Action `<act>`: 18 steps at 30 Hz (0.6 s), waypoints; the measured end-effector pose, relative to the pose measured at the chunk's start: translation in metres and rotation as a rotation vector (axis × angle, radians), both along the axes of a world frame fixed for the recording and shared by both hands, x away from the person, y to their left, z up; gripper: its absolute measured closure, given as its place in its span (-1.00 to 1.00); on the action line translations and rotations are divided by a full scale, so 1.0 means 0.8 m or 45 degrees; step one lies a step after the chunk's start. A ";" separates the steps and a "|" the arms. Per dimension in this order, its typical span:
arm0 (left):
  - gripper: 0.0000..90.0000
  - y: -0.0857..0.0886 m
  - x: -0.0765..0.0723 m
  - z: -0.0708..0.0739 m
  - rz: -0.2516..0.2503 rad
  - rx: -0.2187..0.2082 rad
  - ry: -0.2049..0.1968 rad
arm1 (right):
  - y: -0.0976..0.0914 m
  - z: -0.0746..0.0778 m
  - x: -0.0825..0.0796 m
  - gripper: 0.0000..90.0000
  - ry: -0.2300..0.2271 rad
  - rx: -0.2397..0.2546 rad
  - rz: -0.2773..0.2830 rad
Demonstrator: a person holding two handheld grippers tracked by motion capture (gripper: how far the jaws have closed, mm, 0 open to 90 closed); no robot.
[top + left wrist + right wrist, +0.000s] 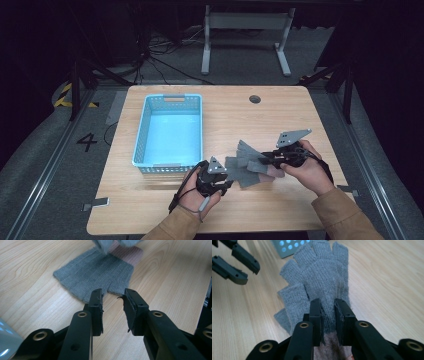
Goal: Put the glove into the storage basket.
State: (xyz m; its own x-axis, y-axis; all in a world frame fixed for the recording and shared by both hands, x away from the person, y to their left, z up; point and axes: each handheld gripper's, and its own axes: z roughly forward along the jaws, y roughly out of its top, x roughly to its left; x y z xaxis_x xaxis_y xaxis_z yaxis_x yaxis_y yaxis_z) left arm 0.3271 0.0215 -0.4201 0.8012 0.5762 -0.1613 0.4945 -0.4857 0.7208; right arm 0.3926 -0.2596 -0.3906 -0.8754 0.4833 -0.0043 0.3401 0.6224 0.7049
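Note:
Two grey fingerless knit gloves with pinkish cuffs lie at the table's middle right. My right gripper (262, 159) (328, 302) is shut on one glove (246, 150) (322, 272) near its cuff, and its fingers fan out away from the jaws, partly over the other glove (240, 176) (287, 315). That second glove (95, 270) lies flat on the wood. My left gripper (228, 184) (113, 293) stands open just short of its finger ends, with nothing between the jaws. In the right gripper view the left gripper (252, 273) shows at the upper left.
A light blue perforated basket (142, 130) (289, 246) stands on the left half of the table, just beyond my left hand. A round cable hole (255, 99) sits near the far edge. Bare wood lies to the right of the gloves and along the front.

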 end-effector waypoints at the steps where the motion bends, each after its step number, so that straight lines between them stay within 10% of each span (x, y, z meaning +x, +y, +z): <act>1: 0.54 0.000 0.000 0.000 0.001 0.001 0.002 | 0.001 -0.003 -0.001 0.72 0.001 -0.002 0.008; 18: 0.54 -0.001 0.002 -0.005 0.000 0.020 0.018 | 0.023 -0.043 -0.006 0.69 0.017 -0.050 0.067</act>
State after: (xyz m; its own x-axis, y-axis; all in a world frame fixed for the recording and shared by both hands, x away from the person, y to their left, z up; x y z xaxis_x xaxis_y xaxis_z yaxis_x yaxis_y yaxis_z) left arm 0.3284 0.0209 -0.4241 0.7987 0.5790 -0.1634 0.5048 -0.4970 0.7058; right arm 0.3881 -0.2414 -0.4251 -0.8999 0.4360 -0.0108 0.3150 0.6667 0.6755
